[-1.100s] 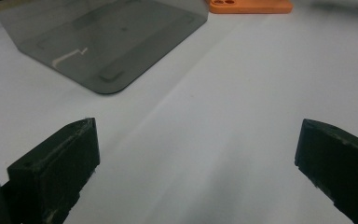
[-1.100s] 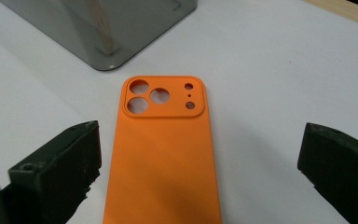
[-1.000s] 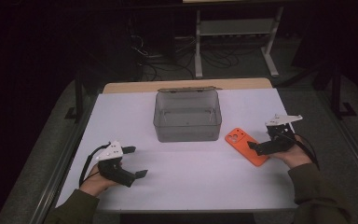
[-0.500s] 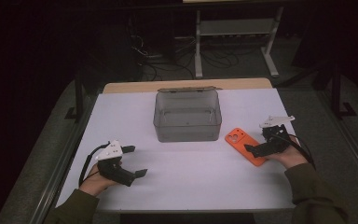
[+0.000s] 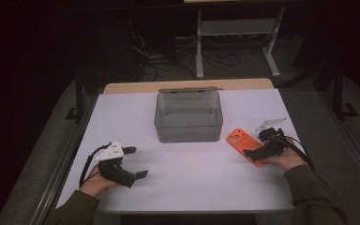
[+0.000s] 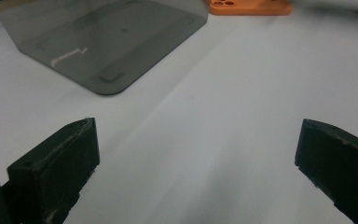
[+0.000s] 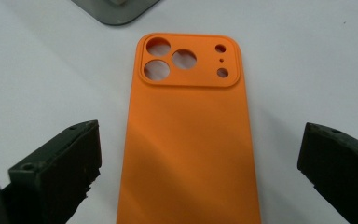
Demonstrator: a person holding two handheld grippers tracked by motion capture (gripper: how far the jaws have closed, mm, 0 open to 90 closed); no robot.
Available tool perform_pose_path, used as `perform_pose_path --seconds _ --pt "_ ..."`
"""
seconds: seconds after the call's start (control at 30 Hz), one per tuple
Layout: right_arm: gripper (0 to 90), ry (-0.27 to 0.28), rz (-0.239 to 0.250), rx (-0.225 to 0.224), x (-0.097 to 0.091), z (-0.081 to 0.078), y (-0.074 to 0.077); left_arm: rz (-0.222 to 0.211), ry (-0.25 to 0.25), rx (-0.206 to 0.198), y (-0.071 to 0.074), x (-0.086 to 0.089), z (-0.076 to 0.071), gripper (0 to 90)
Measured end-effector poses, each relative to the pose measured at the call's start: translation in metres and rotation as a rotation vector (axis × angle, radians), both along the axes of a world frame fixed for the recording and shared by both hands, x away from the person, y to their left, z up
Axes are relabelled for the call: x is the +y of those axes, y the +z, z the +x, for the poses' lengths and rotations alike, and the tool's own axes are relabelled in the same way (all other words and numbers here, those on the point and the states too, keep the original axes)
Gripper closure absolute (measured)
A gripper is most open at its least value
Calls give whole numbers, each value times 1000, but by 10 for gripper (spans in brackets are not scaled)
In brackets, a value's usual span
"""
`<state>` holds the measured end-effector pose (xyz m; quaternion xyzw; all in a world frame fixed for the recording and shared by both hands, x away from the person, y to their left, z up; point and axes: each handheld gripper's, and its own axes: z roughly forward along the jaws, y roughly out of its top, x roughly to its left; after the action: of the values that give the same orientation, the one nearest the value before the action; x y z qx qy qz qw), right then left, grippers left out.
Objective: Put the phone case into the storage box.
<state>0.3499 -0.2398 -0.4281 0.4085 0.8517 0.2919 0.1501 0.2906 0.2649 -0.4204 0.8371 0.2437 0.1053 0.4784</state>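
The white counter carries a smoky grey box at its middle. Just right of the box lies the orange phone case, flat, camera cut-outs toward the box. The right claw is released, jaws spread wide to either side of the case's near end. To grip well, I judge it should drop lower, centre the case between the jaws, then close across its narrow width. The left claw, also released, rests left of the box.

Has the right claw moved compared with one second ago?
Yes. The right claw has come down along the orange phone case, toward the person and away from the grey box.
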Motion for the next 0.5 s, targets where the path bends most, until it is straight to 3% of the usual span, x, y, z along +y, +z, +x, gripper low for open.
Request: perform_pose_path --seconds 0.5 --pt "0 14 -31 50 3 2 -12 -6 5 21 0 0 0 0"
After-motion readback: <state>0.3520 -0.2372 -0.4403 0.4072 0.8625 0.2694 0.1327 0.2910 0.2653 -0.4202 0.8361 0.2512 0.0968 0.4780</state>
